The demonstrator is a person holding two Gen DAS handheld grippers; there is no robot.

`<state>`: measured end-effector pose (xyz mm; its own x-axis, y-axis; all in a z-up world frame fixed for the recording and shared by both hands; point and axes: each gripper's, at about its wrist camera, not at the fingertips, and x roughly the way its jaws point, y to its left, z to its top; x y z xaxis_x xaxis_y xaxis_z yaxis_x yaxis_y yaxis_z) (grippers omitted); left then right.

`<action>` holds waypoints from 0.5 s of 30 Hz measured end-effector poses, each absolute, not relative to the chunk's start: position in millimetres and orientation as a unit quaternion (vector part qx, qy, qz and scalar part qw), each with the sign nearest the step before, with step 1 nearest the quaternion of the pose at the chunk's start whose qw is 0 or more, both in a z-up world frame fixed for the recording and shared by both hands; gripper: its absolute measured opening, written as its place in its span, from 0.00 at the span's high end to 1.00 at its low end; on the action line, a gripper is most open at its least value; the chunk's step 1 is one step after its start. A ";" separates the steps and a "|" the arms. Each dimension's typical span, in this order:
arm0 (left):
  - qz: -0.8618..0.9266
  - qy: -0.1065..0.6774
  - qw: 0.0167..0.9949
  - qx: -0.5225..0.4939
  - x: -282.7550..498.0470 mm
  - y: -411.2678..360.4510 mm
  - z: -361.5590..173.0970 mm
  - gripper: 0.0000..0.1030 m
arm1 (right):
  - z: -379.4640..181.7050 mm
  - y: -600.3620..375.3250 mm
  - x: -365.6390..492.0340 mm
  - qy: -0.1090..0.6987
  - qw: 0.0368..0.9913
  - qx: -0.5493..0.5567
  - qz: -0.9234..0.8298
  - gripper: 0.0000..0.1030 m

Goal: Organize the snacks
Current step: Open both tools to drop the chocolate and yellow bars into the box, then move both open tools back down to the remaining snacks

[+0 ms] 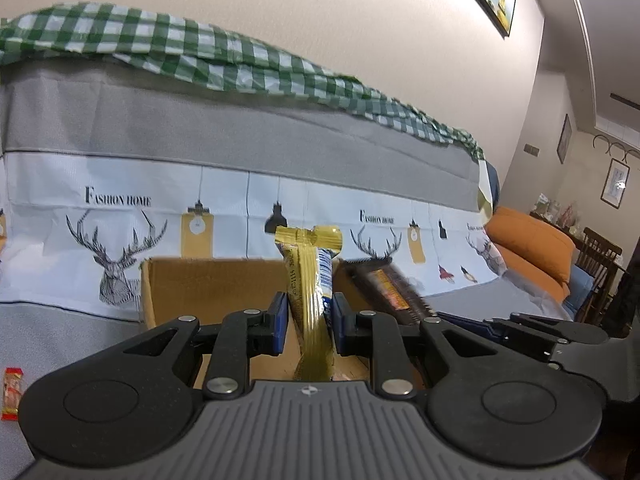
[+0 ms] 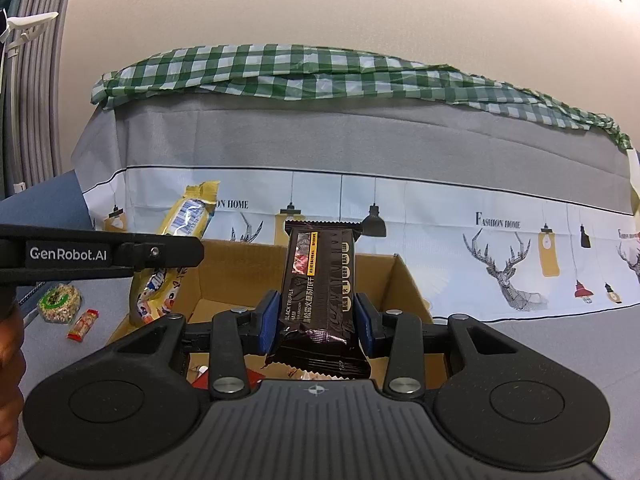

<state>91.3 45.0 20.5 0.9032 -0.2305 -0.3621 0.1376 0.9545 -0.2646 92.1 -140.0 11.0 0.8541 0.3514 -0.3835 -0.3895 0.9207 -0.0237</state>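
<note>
1. My left gripper (image 1: pixel 308 316) is nearly closed, its blue pads clamped on a yellow snack pack (image 1: pixel 314 300) held upright over the box (image 1: pixel 208 284).
2. My right gripper (image 2: pixel 316 322) stands wider, pinching a dark cracker pack (image 2: pixel 320 284) upright, also above the box.
3. I judge this the drop-in step: both packs are carried and poised, neither released.
4. Next I need to lower each one inside the walls and open the jaws, 1 at a time so they don't collide.
5. A round green snack (image 2: pixel 60 303) and a small red one (image 2: pixel 83 325) lie loose outside the box, left to fetch.
</note>
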 end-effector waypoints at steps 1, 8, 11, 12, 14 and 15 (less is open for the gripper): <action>-0.091 0.200 0.969 -0.116 91.8 45.0 19.9 0.69 | 10.3 -139.9 94.0 0.194 0.960 -0.052 0.196 0.60; -0.077 0.193 0.971 -0.117 88.6 51.8 21.6 0.64 | 10.7 -135.5 95.9 0.191 0.963 -0.062 0.180 0.38; -0.068 0.187 0.974 -0.112 84.1 57.0 23.9 0.64 | 10.4 -134.3 97.2 0.194 0.963 -0.053 0.179 0.38; -0.066 0.184 0.974 -0.111 82.0 59.2 24.8 0.64 | 10.6 -133.1 96.9 0.194 0.963 -0.050 0.178 0.38; -0.059 0.173 0.978 -0.104 75.9 63.2 27.3 0.64 | 10.9 -130.0 95.3 0.192 0.964 -0.045 0.177 0.39; -0.056 0.167 0.979 -0.099 72.2 65.5 28.8 0.64 | 11.1 -127.4 94.5 0.191 0.964 -0.043 0.178 0.39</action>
<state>72.2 65.5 28.8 0.9378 -0.1429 -0.3165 0.0768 0.9742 -0.2122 94.5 -127.4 11.1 0.8632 0.3274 -0.3843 -0.3606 0.9326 -0.0155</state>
